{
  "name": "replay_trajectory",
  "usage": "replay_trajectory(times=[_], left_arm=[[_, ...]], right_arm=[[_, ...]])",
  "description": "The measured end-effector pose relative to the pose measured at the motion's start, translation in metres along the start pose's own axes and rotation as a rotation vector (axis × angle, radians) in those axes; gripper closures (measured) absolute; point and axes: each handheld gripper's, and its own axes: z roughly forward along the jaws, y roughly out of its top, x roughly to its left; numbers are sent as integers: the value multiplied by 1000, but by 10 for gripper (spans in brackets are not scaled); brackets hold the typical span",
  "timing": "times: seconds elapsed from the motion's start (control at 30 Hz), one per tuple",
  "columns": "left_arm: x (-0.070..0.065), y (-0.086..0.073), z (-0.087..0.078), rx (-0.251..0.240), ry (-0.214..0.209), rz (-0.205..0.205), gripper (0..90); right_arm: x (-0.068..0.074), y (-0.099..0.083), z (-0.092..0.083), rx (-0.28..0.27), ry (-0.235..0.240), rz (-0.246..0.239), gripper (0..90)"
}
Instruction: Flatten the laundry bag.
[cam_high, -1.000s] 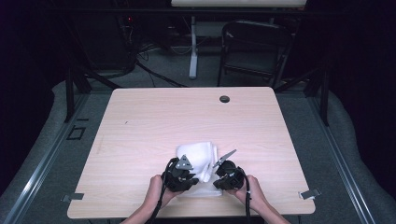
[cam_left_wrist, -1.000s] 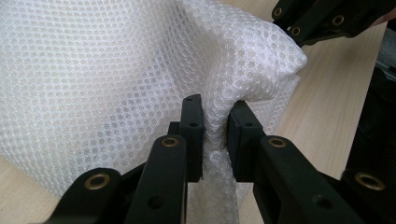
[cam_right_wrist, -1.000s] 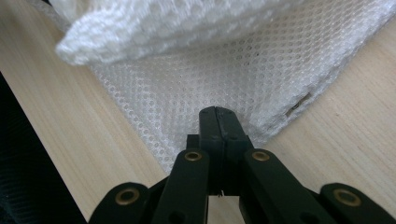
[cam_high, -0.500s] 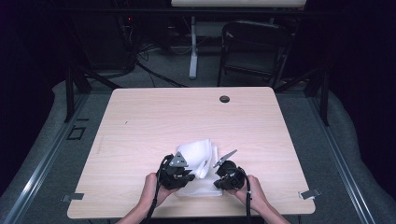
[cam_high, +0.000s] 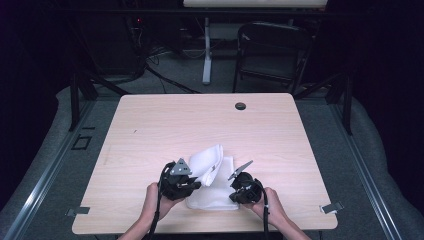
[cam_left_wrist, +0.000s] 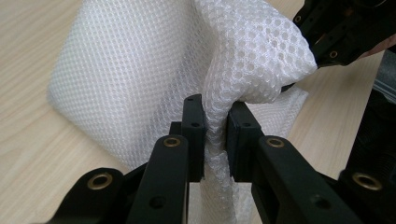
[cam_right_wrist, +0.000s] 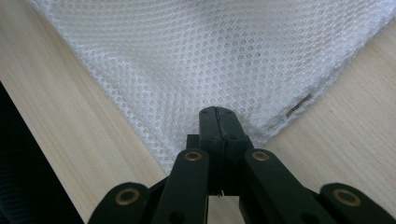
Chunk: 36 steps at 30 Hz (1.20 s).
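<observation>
A white mesh cloth (cam_high: 215, 172) lies on the wooden table (cam_high: 200, 125) near its front edge. My left gripper (cam_high: 198, 184) is at the cloth's left side, and one fold rises from it up and away. In the left gripper view, the left gripper (cam_left_wrist: 215, 135) is shut on that bunched fold of mesh cloth (cam_left_wrist: 140, 70). My right gripper (cam_high: 233, 191) is at the cloth's right side. In the right gripper view the right gripper (cam_right_wrist: 218, 122) is shut flat on the mesh cloth (cam_right_wrist: 210, 51) near a corner that lies on the table.
A black grommet hole (cam_high: 240, 106) sits near the table's far edge. A dark chair (cam_high: 272, 50) and a white stand leg (cam_high: 206, 50) are on the floor behind the table. Metal brackets (cam_high: 332, 206) stick out at the front corners.
My left gripper has moved left and upward, drawing a fold of the cloth up off the table. The right gripper has stayed put.
</observation>
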Motion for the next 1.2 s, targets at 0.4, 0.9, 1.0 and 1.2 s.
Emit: replay_trajectory(times=[0.4,0.9,1.0,1.2], left_arm=[[4,-3,-15,-1,26,-13,804],[5,-7,-21,11,52,-36,805],[5,-7,-21,11,58,-41,805],[7,-8,-24,24,70,-49,805]], right_arm=[[-2,0,-1,12,2,8,900],[-5,-2,-2,15,8,23,900],[-5,-2,-2,16,7,24,900],[-6,-2,-3,25,-1,19,900]])
